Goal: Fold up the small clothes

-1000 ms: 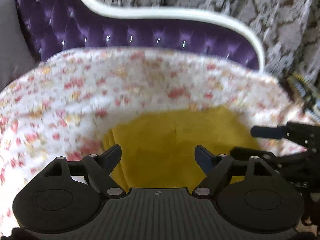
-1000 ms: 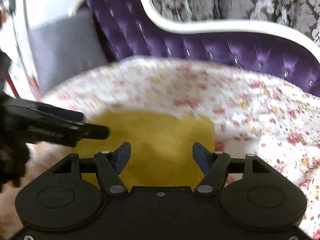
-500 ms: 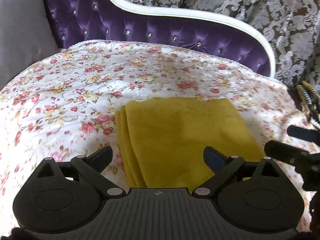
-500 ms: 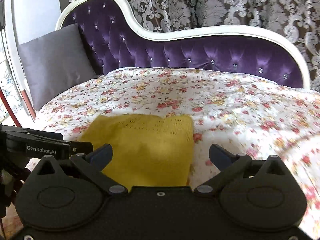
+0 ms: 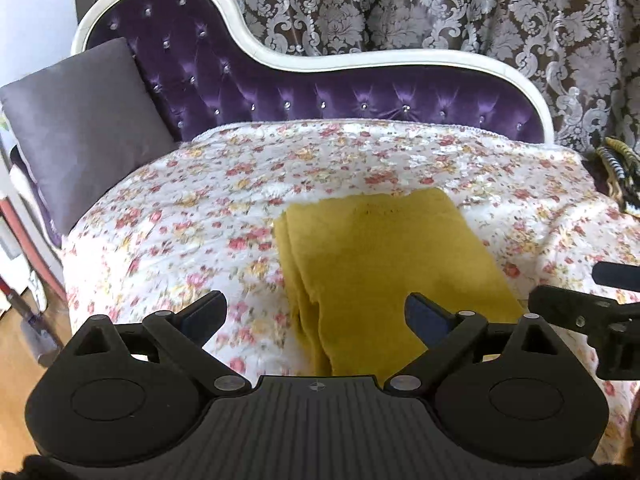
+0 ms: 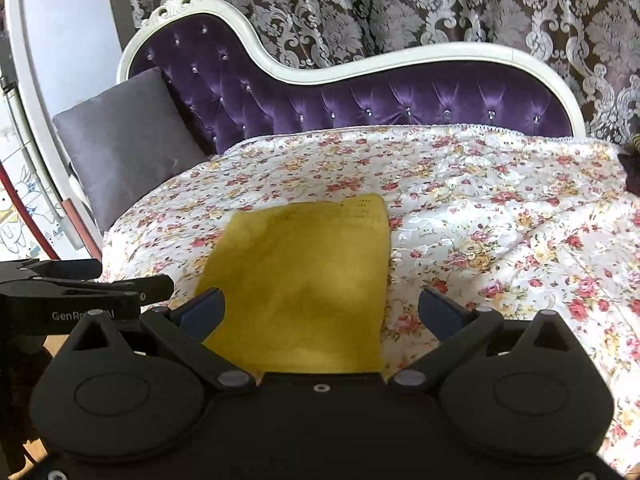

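A yellow garment point(image 5: 384, 256) lies folded into a rectangle on the floral bedspread point(image 5: 200, 208), layered edges on its left side. It also shows in the right wrist view point(image 6: 304, 276). My left gripper point(image 5: 316, 312) is open and empty, held above the garment's near left edge. My right gripper point(image 6: 320, 308) is open and empty, above the garment's near right edge. The right gripper shows at the right edge of the left wrist view point(image 5: 592, 308); the left gripper shows at the left of the right wrist view point(image 6: 80, 292).
A purple tufted sofa back with white trim point(image 5: 360, 96) runs behind the bedspread. A grey cushion point(image 5: 80, 128) leans at the left. A striped object point(image 5: 616, 168) lies at the right edge. Patterned curtains point(image 6: 400, 8) hang behind.
Both grippers have pulled back and risen from the garment and opened wider. The folded garment stays flat on the bedspread.
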The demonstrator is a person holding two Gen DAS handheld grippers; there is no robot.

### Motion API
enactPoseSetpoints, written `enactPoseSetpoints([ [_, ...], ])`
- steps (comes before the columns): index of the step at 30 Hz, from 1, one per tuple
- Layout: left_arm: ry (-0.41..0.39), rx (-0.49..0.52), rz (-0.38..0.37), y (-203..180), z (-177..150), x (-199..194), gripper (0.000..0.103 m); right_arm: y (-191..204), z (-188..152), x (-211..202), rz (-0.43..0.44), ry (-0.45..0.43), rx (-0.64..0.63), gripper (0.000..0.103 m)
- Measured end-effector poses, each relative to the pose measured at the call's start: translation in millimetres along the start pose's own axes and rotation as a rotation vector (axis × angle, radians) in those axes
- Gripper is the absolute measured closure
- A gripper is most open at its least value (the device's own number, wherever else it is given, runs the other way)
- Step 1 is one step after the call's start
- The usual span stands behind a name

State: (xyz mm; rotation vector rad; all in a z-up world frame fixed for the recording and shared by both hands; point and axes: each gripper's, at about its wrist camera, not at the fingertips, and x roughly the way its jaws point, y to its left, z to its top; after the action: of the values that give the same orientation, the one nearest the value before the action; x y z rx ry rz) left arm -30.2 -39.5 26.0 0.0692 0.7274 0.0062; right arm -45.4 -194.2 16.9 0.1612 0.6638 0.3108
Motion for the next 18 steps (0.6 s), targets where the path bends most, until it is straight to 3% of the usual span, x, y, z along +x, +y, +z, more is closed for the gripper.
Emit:
enactPoseSetpoints([
  [4,0.026,-0.006,-0.012,-0.3,-10.3,-10.1,0.01,10.7,-6.0,-7.4,-0.02,0.002,-0.006,0.001],
  [9,0.073,-0.029,-0.04,1.2,-25.4,-18.2,0.011,26.8,-14.0,-13.3,-0.191,0.012,-0.029,0.001],
  [11,0.089,-0.042,-0.06,1.2,-30.1,-19.5,0.011,28.9,-15.7,-16.9,-0.219,0.002,-0.036,0.001],
  [18,0.115,-0.061,-0.08,-3.6,-44.9,-25.9,0.011,29.0,-19.3,-25.6,-0.143,0.012,-0.007,0.001],
])
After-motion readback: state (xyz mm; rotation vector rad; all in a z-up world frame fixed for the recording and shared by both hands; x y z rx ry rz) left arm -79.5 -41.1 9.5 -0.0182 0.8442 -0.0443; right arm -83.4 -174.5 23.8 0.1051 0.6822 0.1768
